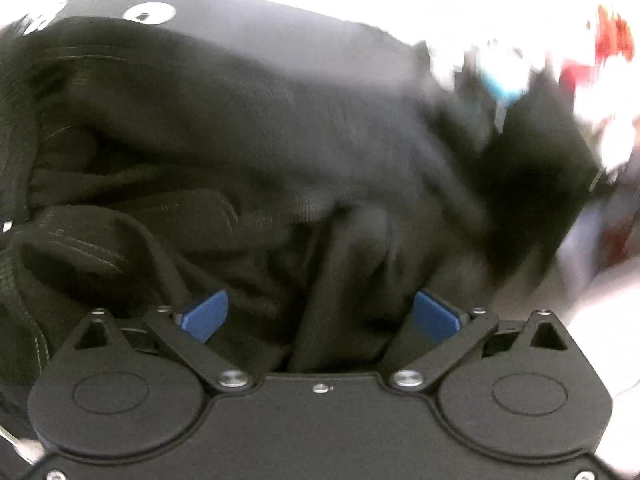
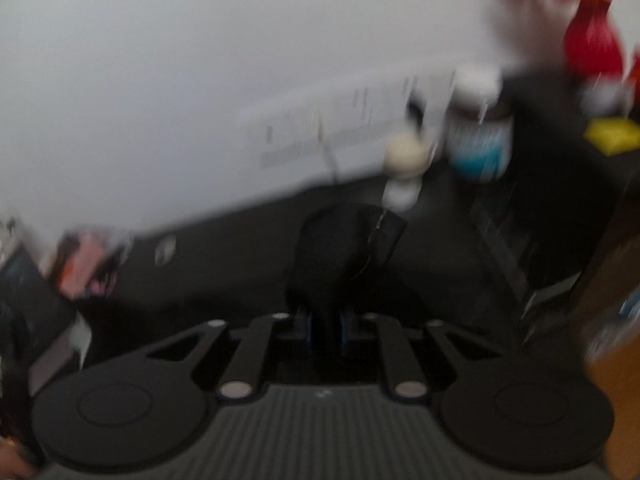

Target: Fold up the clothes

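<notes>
The dark tabletop (image 1: pixel 248 20) carries a black garment (image 1: pixel 240 128) — a rumpled heap covering most of it, with a white disc (image 1: pixel 150 13) just beyond the garment's far edge. Over the garment's near folds the left hand-held gripper (image 1: pixel 320 316) stands wide apart, blue pads (image 1: pixel 206 316) bare, cloth lying between them but not pinched. The right hand-held gripper (image 2: pixel 325 330) is nearly closed — clamped on a fold of the garment (image 2: pixel 340 256) that rises in front of it. Beyond that fold is a blurred blue-labelled jar (image 2: pixel 480 140).
</notes>
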Motion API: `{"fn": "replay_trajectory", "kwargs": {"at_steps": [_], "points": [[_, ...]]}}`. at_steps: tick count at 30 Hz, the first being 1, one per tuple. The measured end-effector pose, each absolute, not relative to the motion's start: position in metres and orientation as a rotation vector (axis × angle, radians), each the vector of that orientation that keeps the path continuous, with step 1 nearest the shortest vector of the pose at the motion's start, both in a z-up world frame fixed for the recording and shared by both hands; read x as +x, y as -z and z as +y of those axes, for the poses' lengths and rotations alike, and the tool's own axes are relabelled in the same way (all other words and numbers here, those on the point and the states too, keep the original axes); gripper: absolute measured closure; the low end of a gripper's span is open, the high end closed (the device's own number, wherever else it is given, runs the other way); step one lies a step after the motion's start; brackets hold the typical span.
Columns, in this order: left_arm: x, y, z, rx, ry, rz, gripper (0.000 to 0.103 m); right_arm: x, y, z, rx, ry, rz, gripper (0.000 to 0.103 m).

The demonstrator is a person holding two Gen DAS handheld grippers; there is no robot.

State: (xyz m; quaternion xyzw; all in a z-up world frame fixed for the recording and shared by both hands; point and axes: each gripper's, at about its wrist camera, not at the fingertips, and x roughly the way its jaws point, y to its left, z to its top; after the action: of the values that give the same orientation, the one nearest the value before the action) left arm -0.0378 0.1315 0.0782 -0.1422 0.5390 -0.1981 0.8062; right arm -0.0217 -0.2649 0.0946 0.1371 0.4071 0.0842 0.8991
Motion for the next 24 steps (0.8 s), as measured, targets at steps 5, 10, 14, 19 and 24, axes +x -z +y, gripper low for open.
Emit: {"fn": "replay_trajectory", "kwargs": {"at_steps": [5, 10, 14, 19, 24], "points": [[-0.025, -0.122, 0.188, -0.657, 0.387, 1.009, 0.002, -0.016, -0.066, -0.234, 0.233, -0.131, 0.968, 0.061], [-0.025, -0.176, 0.220, -0.813, 0.394, 0.859, 0.002, -0.012, -0.117, -0.224, 0.138, -0.131, 0.800, 0.042], [-0.031, -0.218, 0.221, -0.834, 0.424, 0.743, 0.001, -0.031, -0.189, -0.203, -0.050, -0.186, 0.464, 0.041], [-0.039, -0.265, 0.222, -0.801, 0.465, 0.628, 0.001, -0.056, -0.264, -0.182, -0.198, -0.268, 0.102, 0.037], [-0.044, -0.287, 0.223, -0.800, 0.478, 0.550, 0.000, -0.069, -0.310, -0.181, -0.162, -0.225, -0.094, 0.037]]}}
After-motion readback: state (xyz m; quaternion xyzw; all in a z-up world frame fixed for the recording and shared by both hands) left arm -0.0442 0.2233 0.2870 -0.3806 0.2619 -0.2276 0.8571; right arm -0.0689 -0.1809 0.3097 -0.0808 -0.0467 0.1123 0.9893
